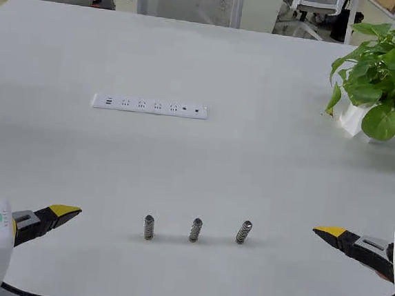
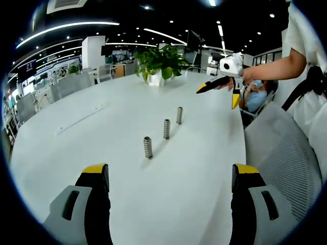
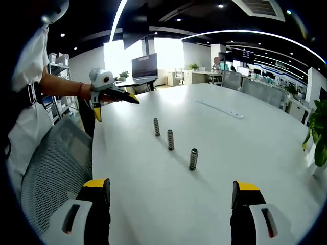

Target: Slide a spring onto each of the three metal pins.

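Springs [image 1: 196,229] look seated on all three pins [image 1: 149,227], upright in a row on the table [image 1: 182,160]. Left gripper [image 2: 170,171] and right gripper [image 3: 171,185] both gape wide, empty. Risk: stray jaw swing topples a pin.

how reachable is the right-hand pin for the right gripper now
Probably yes: the right gripper is open and empty, and just bare table lies between it and the right-hand pin, with nothing in the way.
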The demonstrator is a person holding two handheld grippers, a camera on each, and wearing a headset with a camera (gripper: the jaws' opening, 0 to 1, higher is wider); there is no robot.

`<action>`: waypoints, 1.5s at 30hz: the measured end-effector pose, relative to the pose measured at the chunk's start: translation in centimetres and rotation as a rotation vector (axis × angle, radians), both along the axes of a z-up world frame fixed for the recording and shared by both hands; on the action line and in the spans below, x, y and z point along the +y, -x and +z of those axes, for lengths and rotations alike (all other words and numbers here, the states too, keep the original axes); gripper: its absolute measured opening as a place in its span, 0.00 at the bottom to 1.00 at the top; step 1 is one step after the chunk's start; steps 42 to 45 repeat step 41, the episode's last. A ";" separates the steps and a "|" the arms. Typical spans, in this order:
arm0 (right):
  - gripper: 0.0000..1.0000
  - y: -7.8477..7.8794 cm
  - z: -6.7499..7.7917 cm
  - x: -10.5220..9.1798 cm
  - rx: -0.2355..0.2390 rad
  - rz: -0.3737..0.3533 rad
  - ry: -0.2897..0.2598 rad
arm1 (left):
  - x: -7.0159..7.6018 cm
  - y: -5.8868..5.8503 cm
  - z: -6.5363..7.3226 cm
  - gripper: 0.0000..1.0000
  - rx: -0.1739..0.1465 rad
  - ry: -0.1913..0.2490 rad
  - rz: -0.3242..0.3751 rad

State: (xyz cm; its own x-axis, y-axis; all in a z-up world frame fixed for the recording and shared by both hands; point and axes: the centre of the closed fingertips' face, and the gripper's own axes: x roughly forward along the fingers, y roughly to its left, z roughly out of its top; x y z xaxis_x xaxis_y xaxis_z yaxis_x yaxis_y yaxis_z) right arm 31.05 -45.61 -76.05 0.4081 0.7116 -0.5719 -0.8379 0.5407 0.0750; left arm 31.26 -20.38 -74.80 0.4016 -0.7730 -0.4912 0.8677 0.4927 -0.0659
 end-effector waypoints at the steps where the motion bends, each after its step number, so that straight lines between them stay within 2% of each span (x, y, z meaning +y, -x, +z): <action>1: 0.99 0.0 0.0 -0.1 -0.002 0.001 0.001 | 0.0 0.0 0.0 0.99 -0.002 -0.004 -0.002; 9: 0.99 -0.2 0.5 0.3 -0.018 0.006 -0.006 | -0.2 0.3 0.1 0.99 -0.002 -0.008 -0.011; 45: 0.96 -0.1 1.4 0.7 -0.031 0.015 0.004 | -0.2 0.6 0.6 0.99 -0.011 0.002 -0.019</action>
